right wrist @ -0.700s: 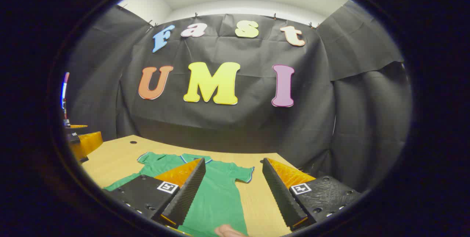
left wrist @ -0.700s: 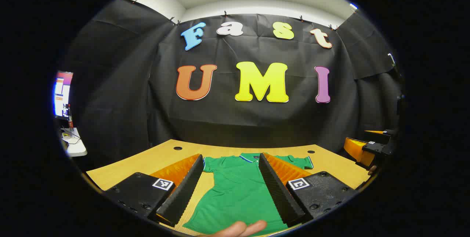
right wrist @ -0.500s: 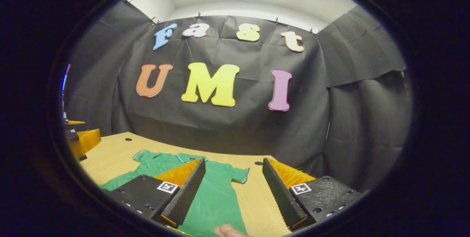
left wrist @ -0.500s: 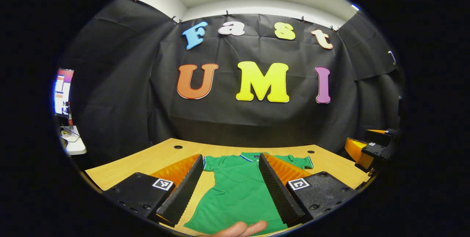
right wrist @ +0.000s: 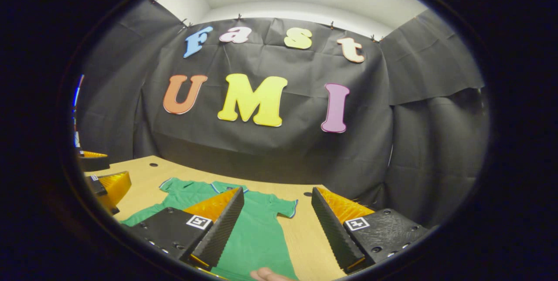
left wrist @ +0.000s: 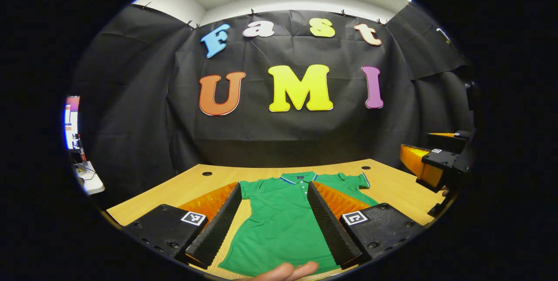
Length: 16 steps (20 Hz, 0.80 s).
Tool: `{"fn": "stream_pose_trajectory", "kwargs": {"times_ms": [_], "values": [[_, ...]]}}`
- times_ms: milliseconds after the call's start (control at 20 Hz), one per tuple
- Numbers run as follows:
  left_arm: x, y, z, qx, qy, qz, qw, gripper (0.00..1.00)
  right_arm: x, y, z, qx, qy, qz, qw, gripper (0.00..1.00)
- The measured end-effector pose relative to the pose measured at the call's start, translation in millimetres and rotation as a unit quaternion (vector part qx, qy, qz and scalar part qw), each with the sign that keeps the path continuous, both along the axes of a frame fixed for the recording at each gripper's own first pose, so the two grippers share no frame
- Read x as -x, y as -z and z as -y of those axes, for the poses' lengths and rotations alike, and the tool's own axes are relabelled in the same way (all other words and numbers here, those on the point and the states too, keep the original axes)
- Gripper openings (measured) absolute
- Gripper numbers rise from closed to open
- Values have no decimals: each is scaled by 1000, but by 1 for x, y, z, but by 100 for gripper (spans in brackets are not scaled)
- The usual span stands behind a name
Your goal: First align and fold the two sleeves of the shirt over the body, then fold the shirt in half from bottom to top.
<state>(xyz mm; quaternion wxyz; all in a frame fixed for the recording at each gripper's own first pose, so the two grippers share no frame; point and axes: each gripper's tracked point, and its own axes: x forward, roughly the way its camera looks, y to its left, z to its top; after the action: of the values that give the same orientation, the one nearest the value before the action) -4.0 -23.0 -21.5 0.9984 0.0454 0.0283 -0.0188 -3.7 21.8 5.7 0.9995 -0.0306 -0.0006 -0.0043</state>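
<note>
Since a moment ago I've tipped my left gripper (left wrist: 273, 224) down a little, so more of the green shirt (left wrist: 281, 224) shows between its fingers, and my right gripper (right wrist: 275, 228) has drifted slightly. Both stand wide apart, holding nothing, above the near edge of the wooden table (left wrist: 183, 187). The shirt lies flat and face up, collar at the far end, both sleeves spread out to left and right. Nothing is folded yet: both sleeve folds and the bottom-to-top fold remain.
</note>
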Motion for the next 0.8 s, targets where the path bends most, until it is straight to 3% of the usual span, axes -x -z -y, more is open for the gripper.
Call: {"fn": "stream_pose_trajectory", "kwargs": {"times_ms": [800], "values": [[0, 6, 8, -3, -3, -7, 1000, 97, -4, 12, 35, -4, 11, -44, 999, 97]]}}
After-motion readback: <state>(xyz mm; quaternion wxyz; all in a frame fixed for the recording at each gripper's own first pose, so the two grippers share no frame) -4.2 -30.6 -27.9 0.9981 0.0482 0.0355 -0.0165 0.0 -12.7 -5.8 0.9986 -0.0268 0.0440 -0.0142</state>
